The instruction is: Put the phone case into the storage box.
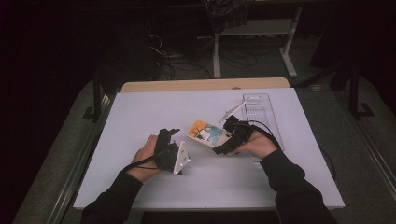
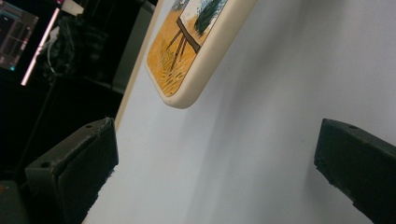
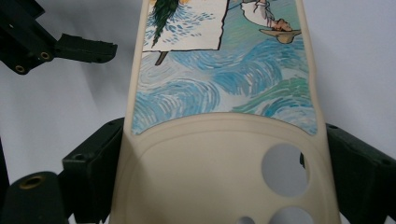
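One phone case (image 3: 219,154) between right gripper (image 3: 219,186) jaws

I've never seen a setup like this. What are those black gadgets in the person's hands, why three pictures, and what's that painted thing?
No robot here: a person holds a hand-operated claw in each hand at a white table. One picture comes from a camera above the table; the other two come from cameras riding on each claw, looking along its black jaws. The painted thing is a cream-edged phone case with an illustrated back and camera holes. The right claw has its jaws against the case's two sides at the camera-hole end, gripping it. The left claw is open and holds nothing, its jaws pointing toward the case's orange end. Beyond the case lies a clear plastic tray.
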Action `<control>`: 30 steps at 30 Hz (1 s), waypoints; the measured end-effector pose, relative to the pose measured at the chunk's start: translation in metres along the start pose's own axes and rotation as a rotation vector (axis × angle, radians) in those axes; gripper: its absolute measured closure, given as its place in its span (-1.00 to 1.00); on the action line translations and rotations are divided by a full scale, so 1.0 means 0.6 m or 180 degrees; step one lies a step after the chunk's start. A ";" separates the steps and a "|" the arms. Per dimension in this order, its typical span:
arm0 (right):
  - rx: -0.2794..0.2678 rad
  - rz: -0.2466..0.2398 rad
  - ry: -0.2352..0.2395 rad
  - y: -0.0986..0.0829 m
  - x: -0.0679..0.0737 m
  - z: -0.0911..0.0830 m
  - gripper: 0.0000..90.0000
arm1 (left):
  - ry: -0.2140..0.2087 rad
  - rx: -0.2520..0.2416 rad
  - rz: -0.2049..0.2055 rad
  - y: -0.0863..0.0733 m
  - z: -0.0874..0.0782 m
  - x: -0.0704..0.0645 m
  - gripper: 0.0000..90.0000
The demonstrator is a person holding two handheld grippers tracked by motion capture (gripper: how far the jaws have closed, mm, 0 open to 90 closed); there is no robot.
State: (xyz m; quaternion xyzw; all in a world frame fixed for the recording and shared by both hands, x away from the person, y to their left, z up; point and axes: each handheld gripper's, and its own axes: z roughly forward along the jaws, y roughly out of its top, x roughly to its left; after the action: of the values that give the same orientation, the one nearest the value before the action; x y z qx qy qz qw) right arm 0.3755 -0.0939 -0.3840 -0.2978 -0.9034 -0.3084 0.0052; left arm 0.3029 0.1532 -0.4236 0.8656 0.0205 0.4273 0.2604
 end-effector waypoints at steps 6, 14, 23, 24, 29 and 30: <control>0.0018 -0.0042 -0.0015 0.001 -0.002 0.001 -0.78 | 0.0120 -0.0029 0.0127 0.002 0.003 -0.008 -1.00; -0.0002 0.0010 0.0018 0.002 0.000 0.001 -0.78 | 0.0371 0.0023 0.0467 0.010 0.004 -0.017 -1.00; -0.0014 0.0017 0.0029 0.002 -0.001 0.001 -0.78 | 0.0593 0.0035 0.0811 0.015 0.007 -0.026 -1.00; -0.0008 0.0024 0.0025 0.002 -0.001 0.001 -0.78 | 0.0634 0.0028 0.0834 0.016 0.007 -0.027 -1.00; -0.0014 0.0031 0.0045 0.004 -0.002 0.001 -0.78 | 0.0653 0.0011 0.0883 0.018 0.008 -0.030 -1.00; -0.0024 0.0025 0.0039 0.005 -0.002 0.002 -0.78 | 0.0664 0.0007 0.0896 0.018 0.008 -0.031 -1.00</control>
State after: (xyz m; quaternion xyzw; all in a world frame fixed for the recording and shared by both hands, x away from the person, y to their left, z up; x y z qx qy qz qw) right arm 0.3780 -0.0922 -0.3835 -0.2995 -0.9010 -0.3136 0.0109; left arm 0.2927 0.1369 -0.4345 0.8111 -0.0736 0.5470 0.1934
